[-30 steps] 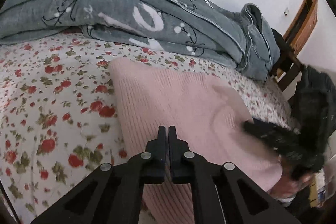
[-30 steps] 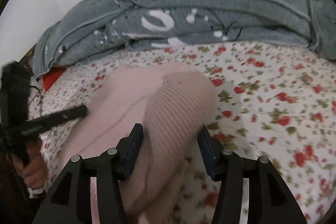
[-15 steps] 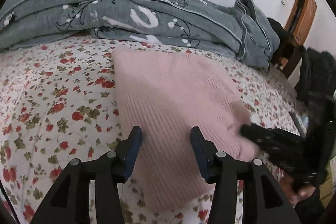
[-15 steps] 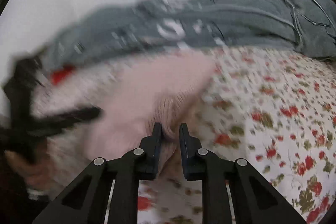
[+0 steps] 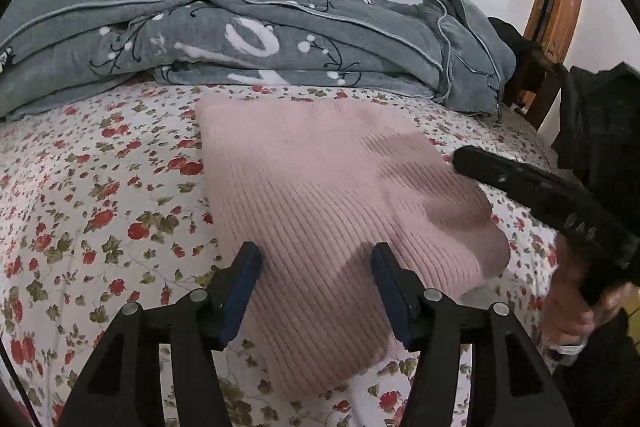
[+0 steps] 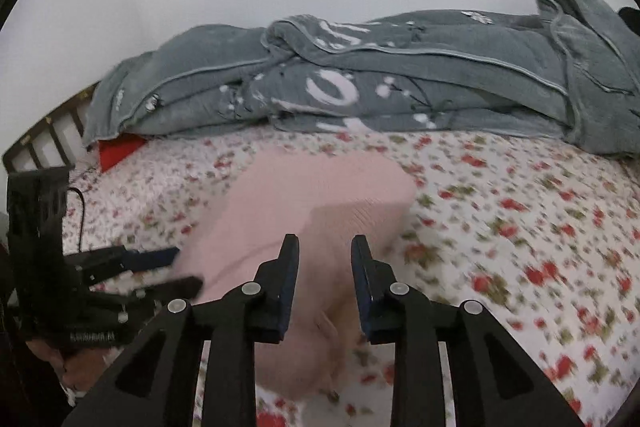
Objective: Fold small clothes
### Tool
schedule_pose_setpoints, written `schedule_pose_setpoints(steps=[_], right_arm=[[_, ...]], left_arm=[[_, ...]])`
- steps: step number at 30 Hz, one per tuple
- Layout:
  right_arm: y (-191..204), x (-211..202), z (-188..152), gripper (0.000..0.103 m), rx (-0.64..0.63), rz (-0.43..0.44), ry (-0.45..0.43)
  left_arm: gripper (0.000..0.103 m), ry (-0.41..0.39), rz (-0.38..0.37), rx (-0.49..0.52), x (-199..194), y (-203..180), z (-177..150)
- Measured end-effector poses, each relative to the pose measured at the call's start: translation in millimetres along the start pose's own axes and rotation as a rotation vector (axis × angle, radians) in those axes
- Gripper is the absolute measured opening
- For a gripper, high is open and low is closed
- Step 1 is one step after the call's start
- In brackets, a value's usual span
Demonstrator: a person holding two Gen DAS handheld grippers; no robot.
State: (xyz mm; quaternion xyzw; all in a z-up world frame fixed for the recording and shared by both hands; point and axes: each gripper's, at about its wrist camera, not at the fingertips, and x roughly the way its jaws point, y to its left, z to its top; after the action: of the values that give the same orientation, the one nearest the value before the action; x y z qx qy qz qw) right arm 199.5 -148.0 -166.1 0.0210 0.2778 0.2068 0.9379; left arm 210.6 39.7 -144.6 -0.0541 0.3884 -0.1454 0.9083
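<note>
A bed with a floral sheet [image 5: 80, 211] carries a folded pink knit garment [image 5: 320, 187] and a rumpled grey blanket [image 5: 280, 39].

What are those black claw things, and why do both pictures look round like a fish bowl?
Those are grabbing tools. A person holds one in each hand, and each tool has two fingers that squeeze like tongs. A small round-eyed camera sits on each tool and looks along the fingers, so the pictures bulge.

One picture comes from the left gripper; at its right edge you see the right gripper and the hand holding it. The other picture comes from that right tool, and it is blurry.

On the flowery bed sheet lies a folded pink sweater. Behind it is a bunched-up grey blanket.

Nothing is held now. Both tools are opening their fingers, with the sweater lying between them but not pinched.
</note>
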Motion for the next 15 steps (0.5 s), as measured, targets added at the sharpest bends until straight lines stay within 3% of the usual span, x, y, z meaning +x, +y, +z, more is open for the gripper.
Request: schedule_pose_setpoints(steps=[3,7,15], right_arm=[[8.3,19.5,-1.0,0.027,-0.056,0.011,0.023],[1.7,45.8,-18.3,0.026,-0.068,-0.079,0.104],[-4.7,40.7,-13.0,0.025,-0.056,-0.041,0.110]], left_arm=[[0.056,-0.003,0.024,-0.001,0.8,4.4,6.5],[0.056,-0.013,0.041,0.013,3.7,6.5,14.7],[0.057,-0.029,0.073,0.034,11.8,10.5,30.7]])
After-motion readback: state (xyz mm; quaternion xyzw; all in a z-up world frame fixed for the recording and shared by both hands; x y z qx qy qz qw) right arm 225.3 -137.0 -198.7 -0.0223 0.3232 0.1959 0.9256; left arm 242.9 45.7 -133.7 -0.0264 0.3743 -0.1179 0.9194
